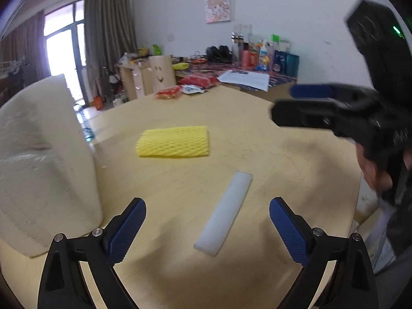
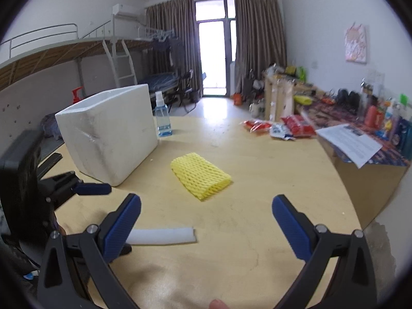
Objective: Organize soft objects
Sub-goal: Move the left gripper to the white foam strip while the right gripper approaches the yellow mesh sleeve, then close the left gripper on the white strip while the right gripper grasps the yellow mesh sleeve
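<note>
The left gripper (image 1: pixel 207 228) hangs above the near edge of the round wooden table (image 1: pixel 296 159), its blue-padded fingers spread wide with nothing between them. Just ahead of it, between the two pads in the left wrist view, a white foam strip (image 1: pixel 223 213) lies flat on the tabletop, running away from the near edge at a slant. The right gripper (image 2: pixel 206 228) is likewise wide open and empty, held over the near edge; in its own view the same white foam strip (image 2: pixel 162 236) lies crosswise just beyond its left finger, which hides one end of the strip.

Farther in, near the middle of the table, a yellow foam net sleeve (image 1: pixel 173 141) lies flat, well apart from the strip. At the table's left side stands a white styrofoam box (image 2: pixel 108 131), upright, with a clear spray bottle (image 2: pixel 162 117) of blue liquid just beside its far corner. Toward the far edge lie red snack packets (image 2: pixel 296 125) and a white-blue packet (image 2: pixel 280 131), close together. Seen from the left wrist, the right gripper (image 1: pixel 296 103) appears blurred at the right side, above the table's right edge.
</note>
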A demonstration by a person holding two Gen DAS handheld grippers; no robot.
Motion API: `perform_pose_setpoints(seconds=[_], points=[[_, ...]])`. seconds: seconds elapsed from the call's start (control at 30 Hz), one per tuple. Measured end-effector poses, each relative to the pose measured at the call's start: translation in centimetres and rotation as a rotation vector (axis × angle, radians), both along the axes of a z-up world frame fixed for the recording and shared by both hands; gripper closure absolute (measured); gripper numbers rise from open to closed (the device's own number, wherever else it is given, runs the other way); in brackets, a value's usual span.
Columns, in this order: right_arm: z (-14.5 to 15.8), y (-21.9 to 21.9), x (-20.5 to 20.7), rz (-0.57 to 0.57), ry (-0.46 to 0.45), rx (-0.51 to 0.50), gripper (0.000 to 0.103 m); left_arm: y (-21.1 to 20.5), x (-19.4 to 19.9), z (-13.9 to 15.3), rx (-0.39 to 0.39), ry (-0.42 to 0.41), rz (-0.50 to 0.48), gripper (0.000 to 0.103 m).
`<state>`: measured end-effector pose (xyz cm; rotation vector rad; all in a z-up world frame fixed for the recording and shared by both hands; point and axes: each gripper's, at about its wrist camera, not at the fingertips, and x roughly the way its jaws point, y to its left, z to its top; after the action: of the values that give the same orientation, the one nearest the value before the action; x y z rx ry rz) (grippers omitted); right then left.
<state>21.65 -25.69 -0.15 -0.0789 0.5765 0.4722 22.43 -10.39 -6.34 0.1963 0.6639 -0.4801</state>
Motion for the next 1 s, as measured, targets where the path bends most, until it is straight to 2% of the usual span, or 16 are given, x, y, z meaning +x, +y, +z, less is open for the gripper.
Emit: perform_pose_setpoints(seconds=[0.07,0.23,0.37,0.4,0.47,0.73,0.87,0.93,1.0], points=[[0.1,0.1,1.1,0.024,0.019,-0.027,0.000,-0.2,0.4,-0.2,0.000,0.012,-0.022,0.007],[0.1,0.8,3.2,0.070,0.054,-0.088,0.000,-0.8,1.5,-0.9,0.010,0.067,-0.068,0.016],[-0.4,1.6,4.7,0.115,0.076,-0.132,0.001,-1.4,2.0,-1.6,0.031,0.109,-0.098,0.027],[-0.7,1.7,5.2,0.125,0.090,-0.138,0.005,-1.6,2.2,-1.8,0.034,0.117,-0.107,0.033],[-1.1,1.9,6.1,0.143,0.114,-0.142,0.007,-1.8,2.4,-2.0,0.044,0.131,-0.116,0.038],[-2.3,3.3,8.1,0.208,0.157,-0.171,0.010,-2.1,2.9,-2.7,0.071,0.190,-0.156,0.048],[-2.8,4.0,8.7,0.229,0.175,-0.183,0.010,-2.4,2.3,-2.6,0.101,0.176,-0.184,0.069],[-3.0,4.4,8.9,0.244,0.181,-0.192,0.010,-2.6,1.9,-2.5,0.109,0.168,-0.210,0.073],[-3.4,4.7,9.3,0.252,0.193,-0.203,0.012,-2.6,1.6,-2.5,0.131,0.152,-0.226,0.082]])
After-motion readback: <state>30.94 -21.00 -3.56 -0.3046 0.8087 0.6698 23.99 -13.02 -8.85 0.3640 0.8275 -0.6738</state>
